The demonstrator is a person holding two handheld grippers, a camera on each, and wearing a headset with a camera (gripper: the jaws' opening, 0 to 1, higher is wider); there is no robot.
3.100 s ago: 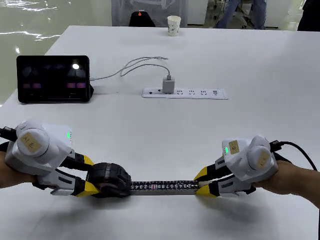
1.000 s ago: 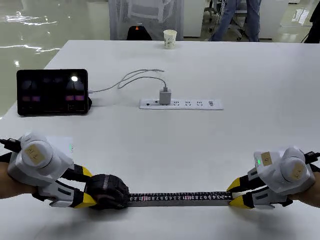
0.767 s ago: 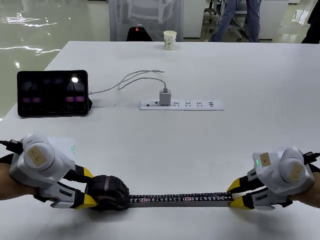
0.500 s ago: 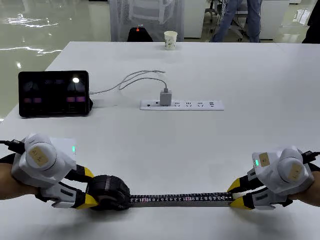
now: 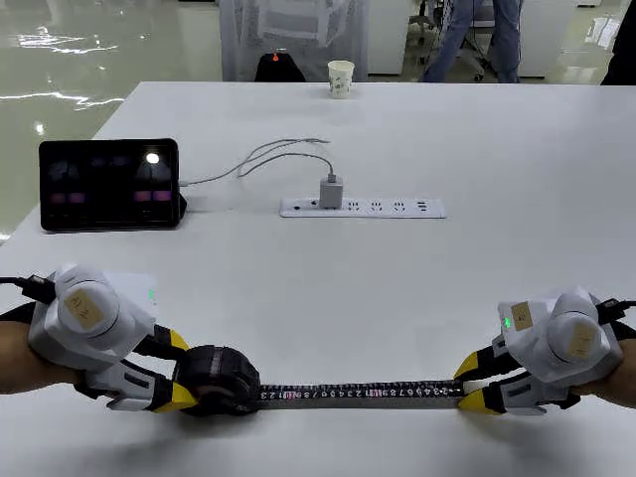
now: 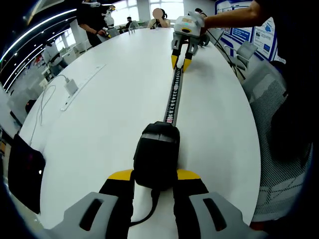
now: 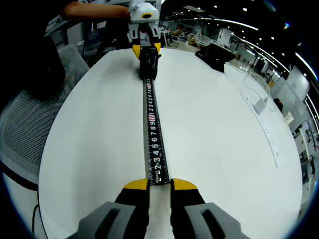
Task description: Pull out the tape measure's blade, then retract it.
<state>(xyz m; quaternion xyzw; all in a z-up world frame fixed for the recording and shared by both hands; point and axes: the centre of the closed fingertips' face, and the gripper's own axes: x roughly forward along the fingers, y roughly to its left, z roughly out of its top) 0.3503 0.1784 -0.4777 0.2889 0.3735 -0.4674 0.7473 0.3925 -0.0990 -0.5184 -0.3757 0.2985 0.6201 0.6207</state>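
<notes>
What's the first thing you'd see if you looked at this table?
The black tape measure at the near edge, its numbered blade stretched flat across the white table between two yellow-tipped tools: the left tool holds the tape measure, the right tool pinches the blade's end. Farther back sit a dark tablet on the left and a white power strip in the middle.

Your tape measure case (image 5: 219,379), black and rounded, stands upright at your left. Its dark blade (image 5: 358,392), marked with white numerals, runs out flat and straight to your right along the white table (image 5: 397,288).
</notes>
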